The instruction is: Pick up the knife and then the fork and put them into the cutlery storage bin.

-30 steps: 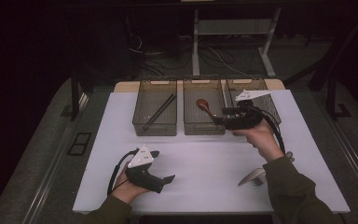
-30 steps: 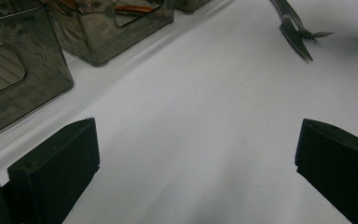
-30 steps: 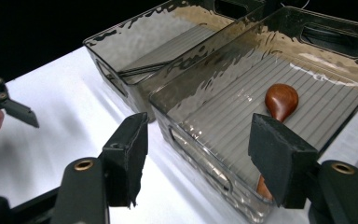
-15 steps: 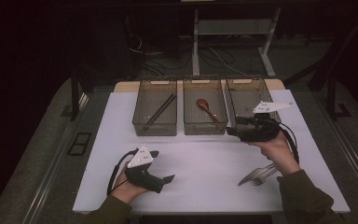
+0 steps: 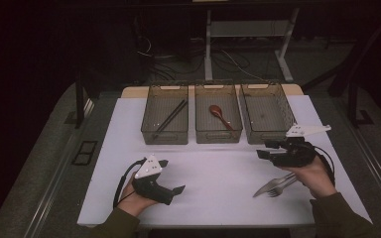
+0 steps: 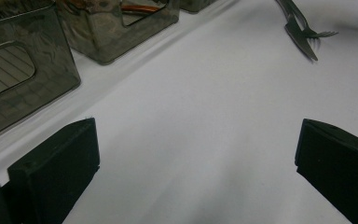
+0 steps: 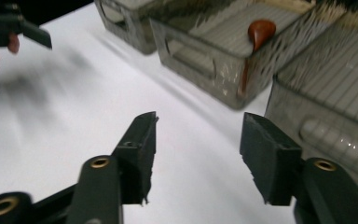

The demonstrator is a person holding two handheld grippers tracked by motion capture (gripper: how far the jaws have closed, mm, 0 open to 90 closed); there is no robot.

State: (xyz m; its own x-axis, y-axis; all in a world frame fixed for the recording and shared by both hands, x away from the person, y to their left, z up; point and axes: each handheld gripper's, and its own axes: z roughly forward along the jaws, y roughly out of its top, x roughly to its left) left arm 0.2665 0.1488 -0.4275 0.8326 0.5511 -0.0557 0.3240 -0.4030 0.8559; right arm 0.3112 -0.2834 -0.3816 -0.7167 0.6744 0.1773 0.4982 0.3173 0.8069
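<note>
The right tongs [image 5: 264, 149] hover just in front of the right-hand bin [image 5: 268, 113], jaws half open, just narrowed, nothing between them. The fork and knife [image 5: 274, 186] lie just under that hand. The left tongs [image 5: 178, 190] rest wide open, empty.

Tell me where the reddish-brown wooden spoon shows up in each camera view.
High view: the reddish-brown wooden spoon lies in the middle smoky plastic bin.
Left gripper view: its orange-brown handle peeks over that bin's wall at the top edge.
Right gripper view: its bowl sits upper right.
Shared landmark: the middle bin.
</note>
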